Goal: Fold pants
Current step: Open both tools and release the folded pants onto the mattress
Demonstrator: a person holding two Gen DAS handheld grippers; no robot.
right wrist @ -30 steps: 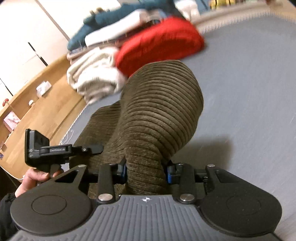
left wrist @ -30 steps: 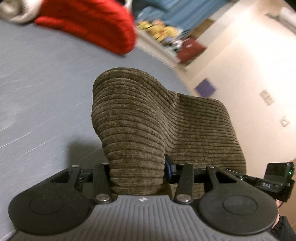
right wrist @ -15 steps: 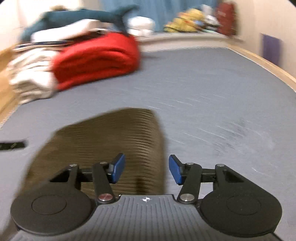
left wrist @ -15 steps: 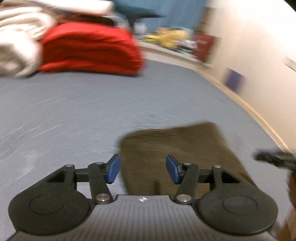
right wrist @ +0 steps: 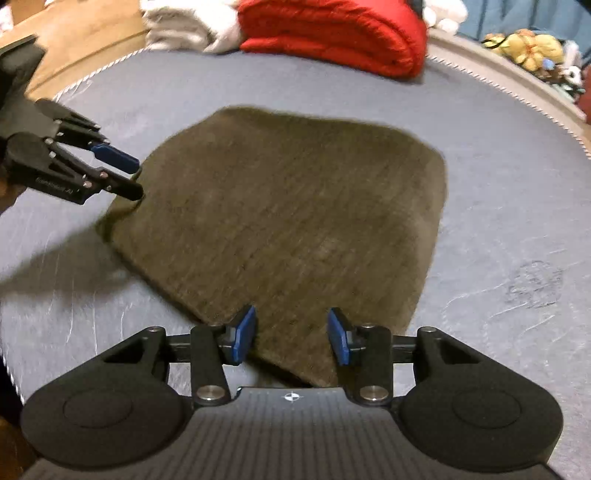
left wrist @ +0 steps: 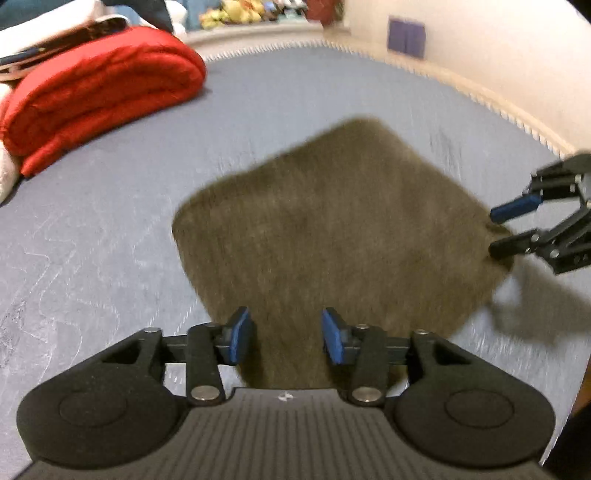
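Note:
The brown corduroy pants (left wrist: 332, 221) (right wrist: 288, 206) lie flat as a folded square on the grey mattress (left wrist: 92, 240) (right wrist: 517, 184). My left gripper (left wrist: 286, 339) hovers over their near corner. Its jaws are closing, the blue pads stand apart, and no cloth is pinched between them. My right gripper (right wrist: 291, 339) hovers over the opposite corner in the same way, jaws closing with nothing gripped. Each gripper also shows in the other's view: the right gripper (left wrist: 495, 230) at the pants' right edge, the left gripper (right wrist: 136, 177) at their left edge.
A folded red blanket (left wrist: 99, 88) (right wrist: 332, 33) and white towels (right wrist: 177, 22) sit at the mattress's far end. Stuffed toys (left wrist: 236, 11) (right wrist: 524, 48) line a ledge beyond. A wall with a purple patch (left wrist: 406, 37) runs along one side, wooden floor (right wrist: 74, 37) along the other.
A second ago both grippers were shut on a raised fold of the pants. They let go, the cloth dropped flat, and both grippers drew back and rolled.

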